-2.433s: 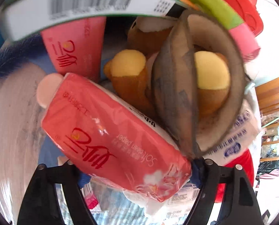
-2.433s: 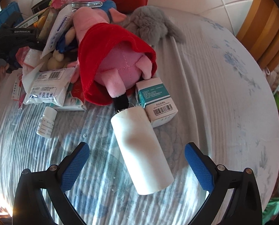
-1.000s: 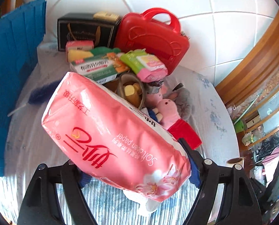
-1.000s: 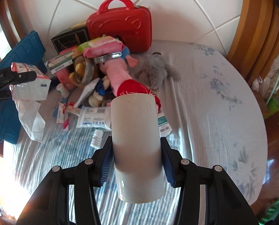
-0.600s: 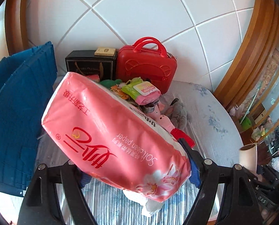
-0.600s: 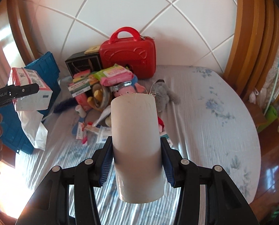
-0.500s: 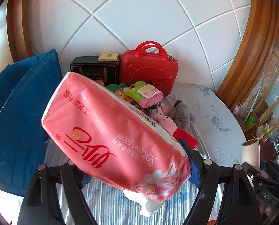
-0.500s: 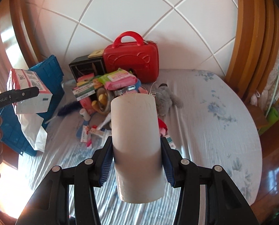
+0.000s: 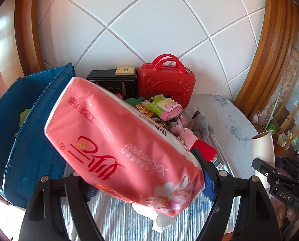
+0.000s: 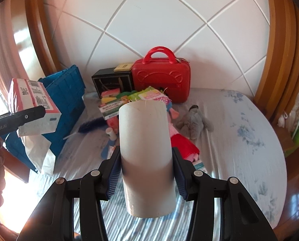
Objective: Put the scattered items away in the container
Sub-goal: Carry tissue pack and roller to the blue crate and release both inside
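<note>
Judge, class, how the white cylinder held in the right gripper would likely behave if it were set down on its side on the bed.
The white cylinder has a smooth round wall, so it would probably roll. The right gripper pinches it without any visible dent, so it seems fairly stiff. Its top end looks open in the left wrist view, suggesting a hollow, light tube.

Black claw arms, blue pads, silver screws.
</note>
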A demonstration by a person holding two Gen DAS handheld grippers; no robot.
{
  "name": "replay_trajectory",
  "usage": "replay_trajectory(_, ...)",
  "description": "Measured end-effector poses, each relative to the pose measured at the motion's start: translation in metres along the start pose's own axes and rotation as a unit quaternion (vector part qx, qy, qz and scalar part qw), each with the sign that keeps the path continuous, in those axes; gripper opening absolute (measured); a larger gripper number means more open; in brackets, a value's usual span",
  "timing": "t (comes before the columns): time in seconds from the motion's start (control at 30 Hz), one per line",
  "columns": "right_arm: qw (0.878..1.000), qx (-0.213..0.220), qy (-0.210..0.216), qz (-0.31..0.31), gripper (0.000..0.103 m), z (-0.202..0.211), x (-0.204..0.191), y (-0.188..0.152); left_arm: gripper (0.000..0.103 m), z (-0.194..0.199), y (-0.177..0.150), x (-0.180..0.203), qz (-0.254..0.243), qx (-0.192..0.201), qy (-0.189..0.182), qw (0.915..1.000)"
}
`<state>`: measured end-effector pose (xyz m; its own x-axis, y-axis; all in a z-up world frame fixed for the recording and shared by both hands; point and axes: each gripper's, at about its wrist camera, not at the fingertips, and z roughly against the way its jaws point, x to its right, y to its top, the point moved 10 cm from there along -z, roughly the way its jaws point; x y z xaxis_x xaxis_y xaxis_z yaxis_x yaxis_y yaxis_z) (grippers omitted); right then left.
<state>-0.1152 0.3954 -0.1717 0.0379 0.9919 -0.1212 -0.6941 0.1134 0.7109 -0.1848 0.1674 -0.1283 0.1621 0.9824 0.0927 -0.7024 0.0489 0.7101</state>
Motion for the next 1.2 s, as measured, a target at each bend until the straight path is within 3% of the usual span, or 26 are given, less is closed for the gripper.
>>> replay_trajectory(0.43, 0.999, 0.015, -0.031, -0.016, 0.047, -0.003, -0.089, 0.024, 0.079, 0.024, 0.021, -0.079, -0.038, 0.017, -0.028, 0.9987)
replay_trajectory(0.77, 0.999, 0.026, -0.032, 0.013, 0.047, -0.023, -0.185, 0.050, 0.079, 0.050, 0.041, -0.172, -0.019, 0.050, -0.039, 0.9978)
replay_trajectory(1.2, 0.994, 0.029, 0.032, 0.096, 0.047, -0.067, -0.351, 0.092, 0.079, 0.075, 0.046, -0.327, 0.047, 0.075, 0.017, 0.9959)
